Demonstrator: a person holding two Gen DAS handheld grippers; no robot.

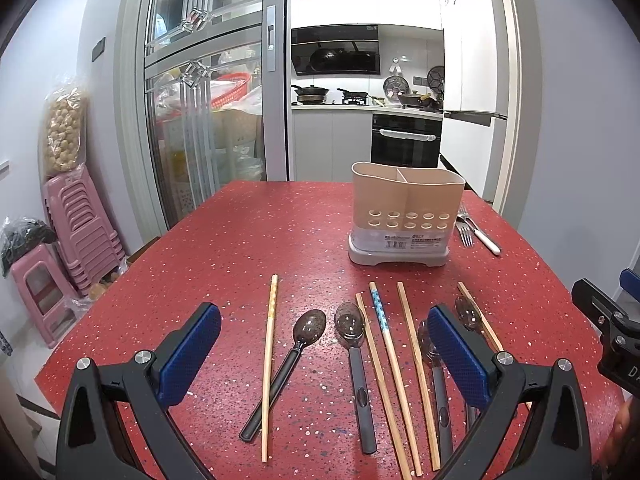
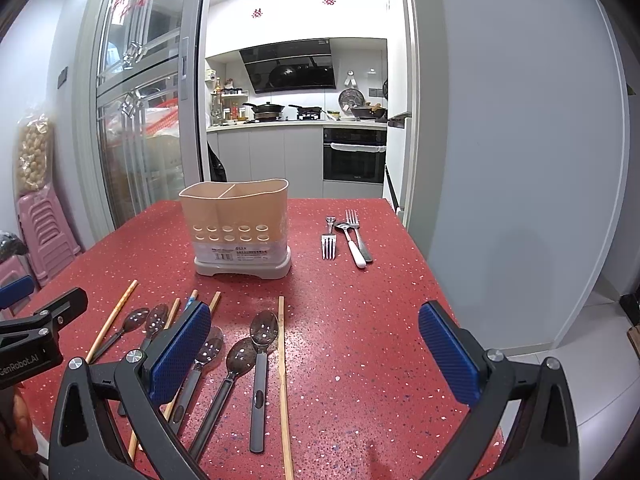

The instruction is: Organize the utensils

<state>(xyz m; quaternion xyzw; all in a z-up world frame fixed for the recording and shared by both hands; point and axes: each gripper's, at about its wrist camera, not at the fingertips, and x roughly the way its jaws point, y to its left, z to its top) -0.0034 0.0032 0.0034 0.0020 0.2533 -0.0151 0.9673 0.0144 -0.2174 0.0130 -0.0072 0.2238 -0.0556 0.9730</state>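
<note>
Item: utensil holder [image 1: 404, 216], beige body on a grey base, two compartments parted by a central wall, standing upright right of centre in the left wrist view and left of centre in the right wrist view; both compartments look empty, so sorting appears not yet begun. A barcode sticker with small print sits low on its front, too small to read. Item: loose chopsticks [image 1: 269, 364], wooden, one with a blue-and-white patterned end [image 1: 382, 322], lying roughly parallel in the lower half of the frame, tips toward the holder, probably laid out for one-by-one pickup. Item: dark translucent spoons [image 1: 350, 326] with grey handles, interleaved among the chopsticks, bowls pointing toward the holder. Item: metal forks [image 2: 329, 244] and a white-handled piece [image 2: 354, 246], grouped apart, right of the holder in the right wrist view. Support: red speckled table [image 1: 240, 240]. Left gripper [image 1: 324, 352]: jaws spread wide, nothing between them, poised above the spoon-and-chopstick row. Right gripper [image 2: 316, 354]: jaws likewise wide and empty, over the right end of the same row. Writing: "GenRobot.AI" on the left gripper body at the left edge of the right wrist view; red paper characters on the glass door, upper left.
</note>
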